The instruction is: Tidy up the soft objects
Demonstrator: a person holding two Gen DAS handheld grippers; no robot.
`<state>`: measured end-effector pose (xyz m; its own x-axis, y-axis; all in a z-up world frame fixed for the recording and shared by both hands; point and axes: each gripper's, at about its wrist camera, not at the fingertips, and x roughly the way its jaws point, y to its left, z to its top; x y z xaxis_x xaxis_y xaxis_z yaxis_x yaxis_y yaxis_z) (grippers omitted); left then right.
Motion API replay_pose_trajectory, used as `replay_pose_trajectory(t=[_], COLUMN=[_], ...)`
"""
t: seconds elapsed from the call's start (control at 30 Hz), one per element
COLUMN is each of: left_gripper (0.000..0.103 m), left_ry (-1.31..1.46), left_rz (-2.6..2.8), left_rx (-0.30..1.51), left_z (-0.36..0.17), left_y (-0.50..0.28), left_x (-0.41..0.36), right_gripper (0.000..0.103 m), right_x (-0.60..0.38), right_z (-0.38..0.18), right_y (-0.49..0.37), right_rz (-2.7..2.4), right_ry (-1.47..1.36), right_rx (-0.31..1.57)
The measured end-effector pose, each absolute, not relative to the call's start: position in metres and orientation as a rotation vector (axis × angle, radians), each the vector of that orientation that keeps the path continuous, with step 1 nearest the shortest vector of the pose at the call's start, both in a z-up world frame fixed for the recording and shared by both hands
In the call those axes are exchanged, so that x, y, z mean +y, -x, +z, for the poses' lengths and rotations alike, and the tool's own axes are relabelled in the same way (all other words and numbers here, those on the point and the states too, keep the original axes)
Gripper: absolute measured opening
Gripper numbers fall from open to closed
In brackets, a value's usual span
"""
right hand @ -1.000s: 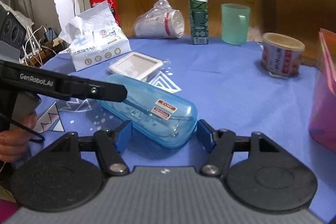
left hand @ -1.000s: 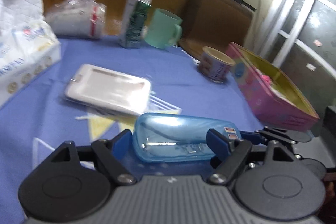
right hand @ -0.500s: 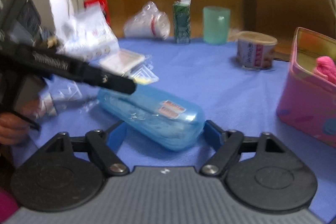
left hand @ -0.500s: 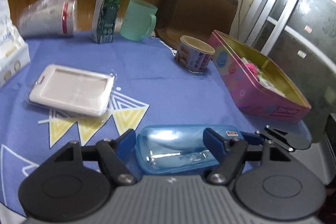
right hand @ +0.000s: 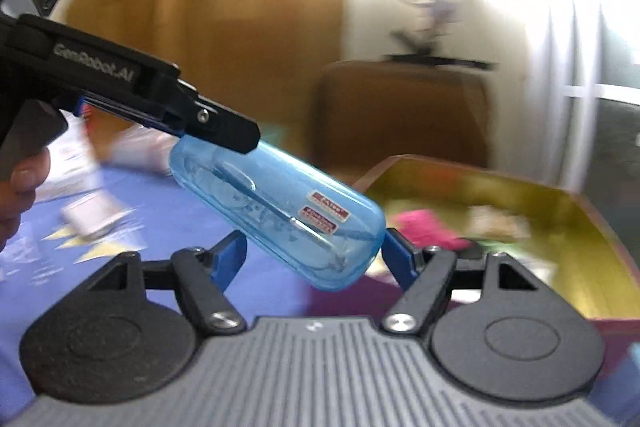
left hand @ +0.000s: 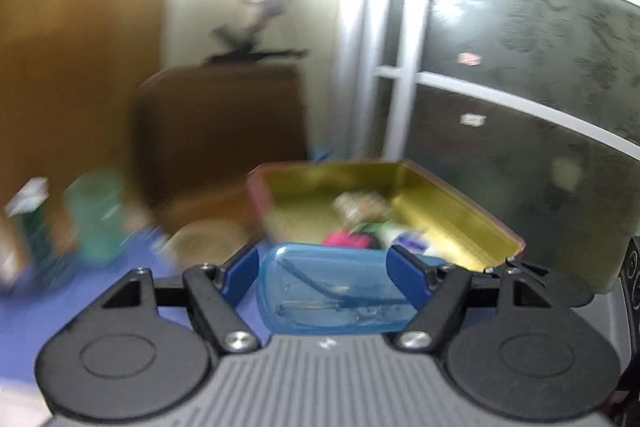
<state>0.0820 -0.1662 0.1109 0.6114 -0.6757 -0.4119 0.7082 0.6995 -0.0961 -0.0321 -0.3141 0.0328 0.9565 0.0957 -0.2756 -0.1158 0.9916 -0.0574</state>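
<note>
Item: translucent blue case (left hand: 334, 293), oblong with rounded ends, two small red-and-white labels on its side. It is off the table, carried between both tools.

Left gripper (left hand: 326, 277): blue fingers (left hand: 240, 277) pressed against the case's two sides, clamped on one end. In the right wrist view the same tool (right hand: 218, 131) enters from 10 o'clock and covers the case's upper left end (right hand: 276, 211).

Right gripper (right hand: 312, 253): jaws set wide. The case's lower rounded end sits between the fingers, tilted down toward 5 o'clock. It lies against or just beside the right finger (right hand: 396, 257); the left finger stands apart from it. Whether this tool bears on the case cannot be told.

Tin box (left hand: 460, 203): pink outside, gold inside, open, at 12 to 2 o'clock just beyond the case. It holds a pink soft object (right hand: 426, 227) and other blurred items.

Blue tablecloth (right hand: 160, 203): under the case, toward 9 o'clock. Green mug (left hand: 98, 217) at 9 o'clock in the left view, blurred.
</note>
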Motion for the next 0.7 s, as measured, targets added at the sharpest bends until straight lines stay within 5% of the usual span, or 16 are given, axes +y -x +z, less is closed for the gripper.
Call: replay_pose_trajectory(t=[0.17, 0.3, 0.7], left_gripper=[0.098, 0.083, 0.085], left_ry=[-0.178, -0.205, -0.089], left_rz=[-0.823, -0.722, -0.717], left_rx=[0.349, 0.475, 0.522], left_z=[0.116, 0.096, 0.088], left_y=[-0.110, -0.139, -0.101], left_x=[-0.263, -0.303, -0.241], right_gripper=[0.077, 0.081, 0.080], right_x=[-0.373, -0.395, -0.378], right_z=[0.039, 0.021, 0.019], right_y=[-0.005, -0.038, 0.025], right_rz=[-0.095, -0.199, -0.153], right_ry=[0.022, 0.004, -0.177], right_rx=[0.294, 0.363, 0.202])
